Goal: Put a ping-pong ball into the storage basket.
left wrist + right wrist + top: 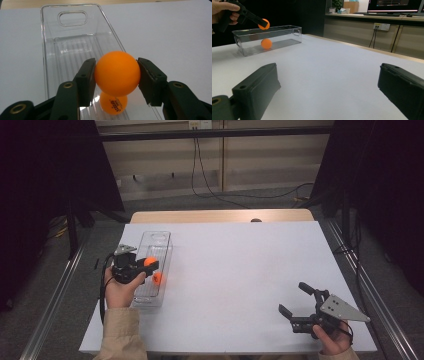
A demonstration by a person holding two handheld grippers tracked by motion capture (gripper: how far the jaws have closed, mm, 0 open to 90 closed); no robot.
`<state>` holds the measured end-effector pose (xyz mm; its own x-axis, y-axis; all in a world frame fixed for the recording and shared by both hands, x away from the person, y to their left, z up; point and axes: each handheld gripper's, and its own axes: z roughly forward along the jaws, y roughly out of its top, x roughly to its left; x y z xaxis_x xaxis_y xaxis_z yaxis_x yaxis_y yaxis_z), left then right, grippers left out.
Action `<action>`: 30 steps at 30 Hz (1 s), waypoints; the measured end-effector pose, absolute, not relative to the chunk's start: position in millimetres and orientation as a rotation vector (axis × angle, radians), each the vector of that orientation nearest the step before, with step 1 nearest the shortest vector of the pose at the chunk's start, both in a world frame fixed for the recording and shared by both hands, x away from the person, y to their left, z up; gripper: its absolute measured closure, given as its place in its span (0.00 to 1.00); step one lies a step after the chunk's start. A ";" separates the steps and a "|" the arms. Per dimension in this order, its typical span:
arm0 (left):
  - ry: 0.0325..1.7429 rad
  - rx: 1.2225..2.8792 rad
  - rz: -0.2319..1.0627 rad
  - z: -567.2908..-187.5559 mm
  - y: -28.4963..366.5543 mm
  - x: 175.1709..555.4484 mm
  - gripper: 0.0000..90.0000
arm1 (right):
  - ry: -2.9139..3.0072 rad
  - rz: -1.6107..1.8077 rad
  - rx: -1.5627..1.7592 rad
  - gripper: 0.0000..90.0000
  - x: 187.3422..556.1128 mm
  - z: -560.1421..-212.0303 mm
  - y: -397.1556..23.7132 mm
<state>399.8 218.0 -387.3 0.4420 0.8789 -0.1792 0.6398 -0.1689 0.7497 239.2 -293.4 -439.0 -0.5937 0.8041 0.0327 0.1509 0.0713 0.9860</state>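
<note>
Left tool (117,75) clamps an orange ping-pong ball (117,73) directly above the clear bin (47,62), whose long axis runs up-frame; the right tool (296,301), lower right, gapes empty.

Even overhead light, dim dark surroundings, soft shadows, slightly blurry frames.

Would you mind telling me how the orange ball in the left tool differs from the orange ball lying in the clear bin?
The held ball is clamped between the left tool pads, above the clear bin; the lower ball rests loose on the bin's floor. The lower ball shows dark printed lettering, while the held ball's visible face is plain. Both are orange, round and look alike in size.
</note>
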 end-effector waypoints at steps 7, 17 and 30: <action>1.286 1.890 0.392 -386.8 219.4 398.6 0.54 | 1.813 1.564 0.947 0.03 239.4 -438.9 -293.1; 1.275 1.871 0.402 -385.5 218.1 397.4 0.47 | 1.813 1.564 0.945 0.03 239.9 -439.0 -292.9; 1.262 1.816 0.403 -382.5 217.7 394.3 0.25 | 1.814 1.564 0.943 0.03 240.3 -438.9 -292.7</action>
<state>394.3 217.7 -382.5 0.4347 0.8776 -0.2023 0.5982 -0.1135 0.7933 240.3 -292.7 -438.9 -0.5960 0.8023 0.0318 0.1493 0.0719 0.9862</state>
